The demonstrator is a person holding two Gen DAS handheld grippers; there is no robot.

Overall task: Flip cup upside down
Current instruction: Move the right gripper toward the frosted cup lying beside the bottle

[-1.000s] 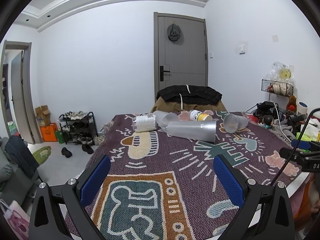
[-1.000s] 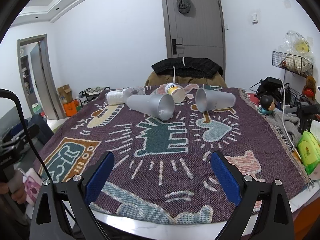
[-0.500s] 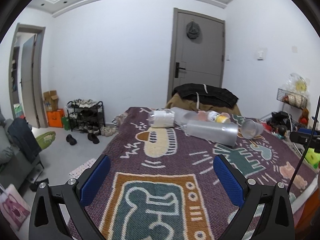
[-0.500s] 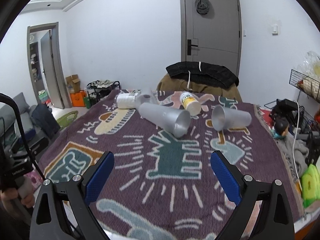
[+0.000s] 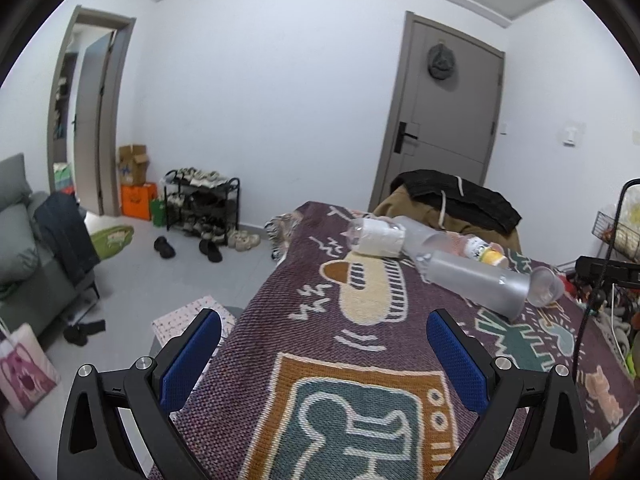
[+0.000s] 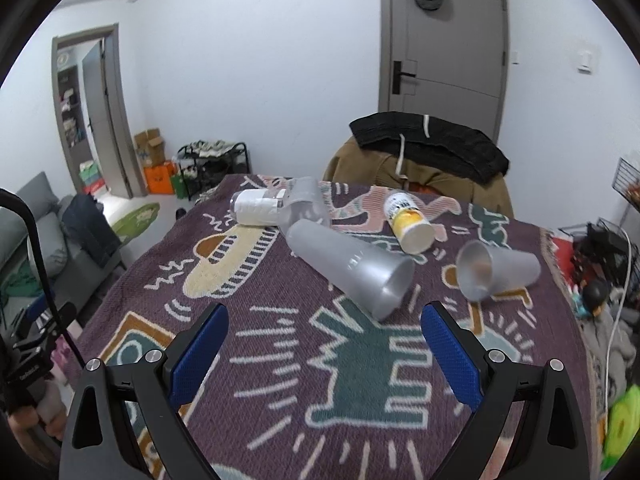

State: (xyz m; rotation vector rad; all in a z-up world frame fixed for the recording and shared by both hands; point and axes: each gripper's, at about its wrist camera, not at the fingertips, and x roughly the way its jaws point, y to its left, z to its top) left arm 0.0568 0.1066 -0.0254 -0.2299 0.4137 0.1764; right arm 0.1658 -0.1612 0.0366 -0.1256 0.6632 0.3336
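Note:
A tall frosted cup (image 6: 352, 270) lies on its side on the patterned cloth, its mouth toward me; it also shows in the left wrist view (image 5: 474, 282). A shorter frosted cup (image 6: 496, 270) lies on its side to its right, seen small in the left wrist view (image 5: 546, 286). My right gripper (image 6: 324, 338) is open and empty, just in front of the tall cup. My left gripper (image 5: 324, 344) is open and empty over the cloth's left part, well short of the cups.
A white-labelled clear bottle (image 6: 258, 208), another clear cup (image 6: 306, 204) and a yellow-capped bottle (image 6: 408, 220) lie behind the cups. A chair with dark clothes (image 6: 428, 148) stands at the table's far end. The table's left edge (image 5: 256, 304) drops to the floor.
Both grippers have moved forward and swung left; the cups now sit closer to the right gripper. In the left view the cups have shifted right. Jaws stay open.

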